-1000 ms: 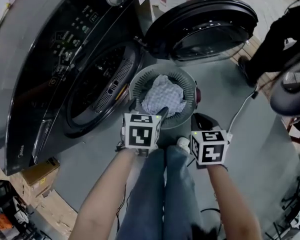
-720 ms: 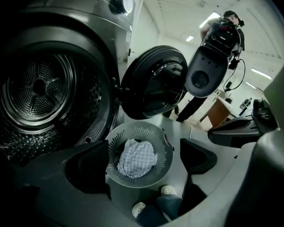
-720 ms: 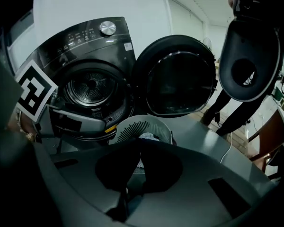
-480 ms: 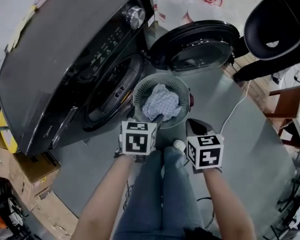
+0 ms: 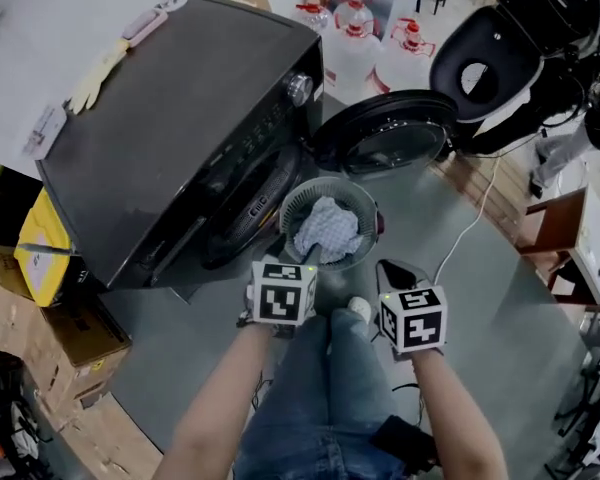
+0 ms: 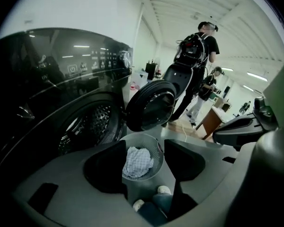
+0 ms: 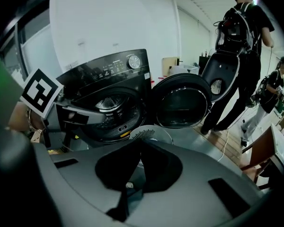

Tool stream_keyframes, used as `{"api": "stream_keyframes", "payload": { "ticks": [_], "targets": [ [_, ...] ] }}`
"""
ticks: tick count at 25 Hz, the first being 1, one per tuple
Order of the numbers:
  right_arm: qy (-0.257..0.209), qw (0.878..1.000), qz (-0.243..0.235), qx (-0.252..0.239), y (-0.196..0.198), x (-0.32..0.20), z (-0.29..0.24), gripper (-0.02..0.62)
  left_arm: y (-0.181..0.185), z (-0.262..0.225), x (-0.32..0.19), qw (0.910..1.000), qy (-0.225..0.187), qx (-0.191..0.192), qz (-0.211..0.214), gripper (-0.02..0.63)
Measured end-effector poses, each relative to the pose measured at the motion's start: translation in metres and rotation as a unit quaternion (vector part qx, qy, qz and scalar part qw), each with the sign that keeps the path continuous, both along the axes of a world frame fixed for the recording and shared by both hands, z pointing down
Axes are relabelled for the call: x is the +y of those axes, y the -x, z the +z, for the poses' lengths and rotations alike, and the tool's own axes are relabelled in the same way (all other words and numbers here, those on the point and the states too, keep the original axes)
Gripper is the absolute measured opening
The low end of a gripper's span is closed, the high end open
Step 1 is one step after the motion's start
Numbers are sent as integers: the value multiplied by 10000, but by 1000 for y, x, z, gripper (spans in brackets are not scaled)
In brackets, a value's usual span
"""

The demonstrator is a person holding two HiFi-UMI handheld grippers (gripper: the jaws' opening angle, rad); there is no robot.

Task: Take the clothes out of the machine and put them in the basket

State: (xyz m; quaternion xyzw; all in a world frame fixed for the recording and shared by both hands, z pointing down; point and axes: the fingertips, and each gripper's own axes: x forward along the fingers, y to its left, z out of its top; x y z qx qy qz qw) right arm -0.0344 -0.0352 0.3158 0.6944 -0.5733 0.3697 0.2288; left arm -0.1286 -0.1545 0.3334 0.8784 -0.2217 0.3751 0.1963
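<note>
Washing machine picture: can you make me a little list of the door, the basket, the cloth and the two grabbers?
Machine door: swung wide open
Basket: on the floor, in front of the machine
Cloth: pale and checked, lying in the basket
Left gripper: jaws closing, nothing between them
Right gripper: jaws shut, empty

There's the dark front-loading machine [image 5: 180, 138], its round door [image 5: 385, 133] swung wide open. Just in front of it, on the floor, the round slatted basket [image 5: 292, 203] stands upright, and a crumpled pale checked cloth [image 5: 327, 230] lies inside it.
</note>
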Motion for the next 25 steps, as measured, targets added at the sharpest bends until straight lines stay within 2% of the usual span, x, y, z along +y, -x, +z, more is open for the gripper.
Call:
{"api": "stream_keyframes", "payload": {
  "ticks": [5,6,8,9,15,19,25],
  "targets": [
    [-132,9998,23,145,2,-1,-35,3,7,-36,-4,9997,-188,130,45,182],
    [-153,9997,27,176,2,-2,-41,3,7,-43,-6,9995,-263,146,67,143],
    [-175,9996,68,216,1,-4,-51,3,8,-57,-10,9988,-435,174,114,18],
    [-174,9995,95,228,0,-5,-56,3,7,-64,-13,9985,-492,190,150,7],
    [-69,9997,227,70,1,-12,-82,3,11,-97,-30,9989,-467,11,23,3],
    [-207,9990,363,161,2,-12,-101,3,16,-120,-34,9977,-663,165,-46,3],
    [-694,9968,357,173,-5,-7,-137,3,21,-152,-24,9935,-1028,451,-199,3]
  ]
}}
